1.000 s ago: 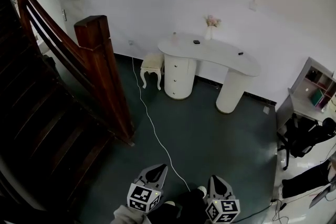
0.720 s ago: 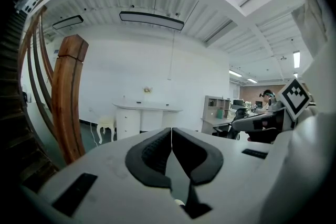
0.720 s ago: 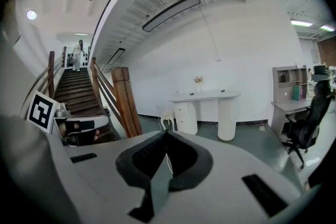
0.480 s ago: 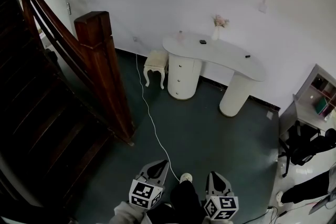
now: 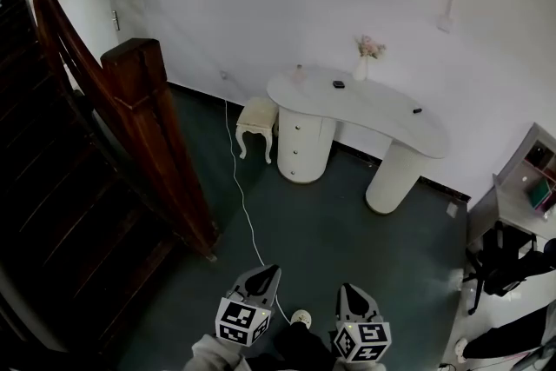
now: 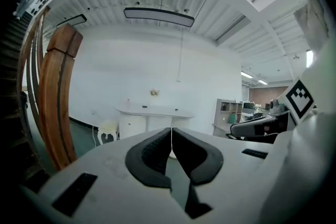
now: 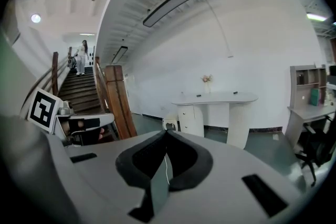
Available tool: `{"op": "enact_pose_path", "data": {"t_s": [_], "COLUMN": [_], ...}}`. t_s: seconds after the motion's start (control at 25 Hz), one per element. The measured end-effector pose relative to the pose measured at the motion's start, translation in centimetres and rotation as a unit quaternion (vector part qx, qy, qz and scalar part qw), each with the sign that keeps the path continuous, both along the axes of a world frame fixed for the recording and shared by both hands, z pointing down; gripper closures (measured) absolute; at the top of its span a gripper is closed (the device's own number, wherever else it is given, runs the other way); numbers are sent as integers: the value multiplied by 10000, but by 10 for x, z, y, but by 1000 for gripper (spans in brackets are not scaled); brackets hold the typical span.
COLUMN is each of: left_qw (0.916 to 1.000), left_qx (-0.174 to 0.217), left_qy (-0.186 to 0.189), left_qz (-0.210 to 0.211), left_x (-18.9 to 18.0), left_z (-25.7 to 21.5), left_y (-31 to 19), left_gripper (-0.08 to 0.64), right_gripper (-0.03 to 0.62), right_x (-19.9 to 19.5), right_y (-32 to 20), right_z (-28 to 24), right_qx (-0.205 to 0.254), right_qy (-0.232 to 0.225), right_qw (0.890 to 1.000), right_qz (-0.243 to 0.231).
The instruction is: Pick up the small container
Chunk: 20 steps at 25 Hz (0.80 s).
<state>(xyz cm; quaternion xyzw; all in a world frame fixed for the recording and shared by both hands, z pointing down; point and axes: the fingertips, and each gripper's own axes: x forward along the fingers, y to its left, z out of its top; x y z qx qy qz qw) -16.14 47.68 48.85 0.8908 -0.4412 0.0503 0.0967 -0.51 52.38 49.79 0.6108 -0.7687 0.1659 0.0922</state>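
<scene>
Left gripper (image 5: 261,281) and right gripper (image 5: 352,298) both pinched together, empty. The small container (image 5: 298,74) – likely that 1 pale thing on the desk (image 5: 382,113) – stands well apart; the floor cable (image 5: 246,206) could trip feet.

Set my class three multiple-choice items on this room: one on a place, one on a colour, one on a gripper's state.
1. The stool stands: A beside the table B on the table C on a bed.
2. The table is: A black B white C red.
3. The left gripper is: A wide open B shut on a cup C shut, empty.
Answers: A, it stands at the table's drawer end; B, top and supports are white; C, its pads meet with nothing between them.
</scene>
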Motion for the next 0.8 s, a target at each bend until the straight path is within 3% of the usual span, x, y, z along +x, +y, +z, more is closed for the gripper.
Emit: {"op": "enact_pose_path", "data": {"t_s": [0.32,0.8], "left_qw": [9998,9990], "left_qx": [15,-25], "left_qy": [43,86], "left_qz": [-185,-439], "left_x": [29,62], "left_z": [-8,-3], "left_y": [-67,-128], "left_gripper": [543,543], "right_gripper": [543,543], "right_x": [26,68], "right_y": [-77,-140], "right_z": [-3,0], "right_qx": [-12,-7], "right_qy": [-24,-49], "right_qw": [9997,9995], "right_qz": [-249,-326]}}
